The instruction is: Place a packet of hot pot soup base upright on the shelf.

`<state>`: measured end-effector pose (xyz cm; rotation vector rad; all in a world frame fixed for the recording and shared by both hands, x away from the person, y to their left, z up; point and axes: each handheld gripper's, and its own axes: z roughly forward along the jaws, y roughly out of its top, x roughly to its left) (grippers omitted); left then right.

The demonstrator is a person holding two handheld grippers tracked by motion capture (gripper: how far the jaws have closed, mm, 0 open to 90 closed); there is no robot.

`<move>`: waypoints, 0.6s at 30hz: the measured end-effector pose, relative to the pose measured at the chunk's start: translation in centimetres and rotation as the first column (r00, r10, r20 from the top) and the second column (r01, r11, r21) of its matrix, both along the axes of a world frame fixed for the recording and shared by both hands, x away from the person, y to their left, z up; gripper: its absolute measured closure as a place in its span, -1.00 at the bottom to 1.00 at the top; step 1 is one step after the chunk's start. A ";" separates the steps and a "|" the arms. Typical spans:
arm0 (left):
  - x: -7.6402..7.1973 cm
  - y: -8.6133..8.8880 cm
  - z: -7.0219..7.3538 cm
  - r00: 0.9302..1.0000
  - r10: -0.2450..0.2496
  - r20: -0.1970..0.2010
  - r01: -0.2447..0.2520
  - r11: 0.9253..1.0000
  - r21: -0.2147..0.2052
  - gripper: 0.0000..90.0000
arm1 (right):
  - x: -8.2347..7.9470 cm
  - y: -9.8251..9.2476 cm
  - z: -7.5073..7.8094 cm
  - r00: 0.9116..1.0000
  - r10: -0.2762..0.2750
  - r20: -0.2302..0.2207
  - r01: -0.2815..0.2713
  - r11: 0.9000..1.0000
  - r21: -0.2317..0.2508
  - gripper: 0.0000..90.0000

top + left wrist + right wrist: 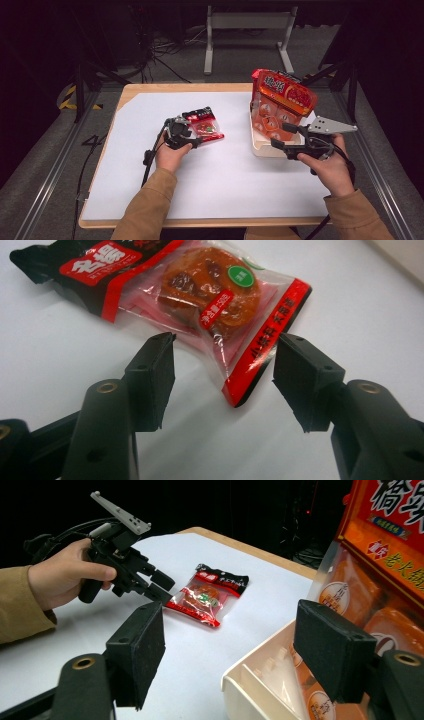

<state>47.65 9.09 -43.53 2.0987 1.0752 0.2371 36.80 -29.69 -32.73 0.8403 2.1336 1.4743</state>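
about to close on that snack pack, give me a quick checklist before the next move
1. Small red and black clear plastic snack packet lies flat on the white table sheet: ok.
2. Left gripper jaws straddle the packet's near corner, not yet pressing: ok.
3. Packet centred between the pads: not ok, the corner alone is between them.
4. Right gripper open, holding nothing: ok.
5. Cream plastic tray with the large orange snack bag stands apart from the packet: ok.
6. Room in the tray for the packet: cannot tell.
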 end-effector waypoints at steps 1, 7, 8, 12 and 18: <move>0.1 0.0 -0.1 1.000 0.000 -0.001 0.000 1.000 0.007 -0.04 | 0.0 0.1 -0.1 1.000 0.001 -0.002 -0.001 1.000 -0.001 -0.35; 0.3 -0.6 -0.7 1.000 -0.012 -0.027 0.012 1.000 0.020 0.07 | 0.1 0.5 -0.3 1.000 0.014 -0.009 -0.014 1.000 -0.006 -0.34; 0.3 -0.7 -0.8 1.000 -0.011 -0.026 0.012 1.000 0.025 0.09 | 0.1 0.6 -0.3 1.000 0.017 -0.012 -0.017 1.000 -0.004 -0.34; 0.4 -0.8 -0.8 1.000 -0.003 -0.016 0.004 0.999 0.044 0.19 | 0.3 0.9 -0.5 1.000 0.026 -0.018 -0.026 1.000 -0.008 -0.34; 0.5 -0.7 -0.7 1.000 0.013 0.012 -0.014 0.995 0.096 0.63 | 0.5 1.7 -1.0 0.998 0.050 -0.032 -0.050 0.999 -0.013 -0.33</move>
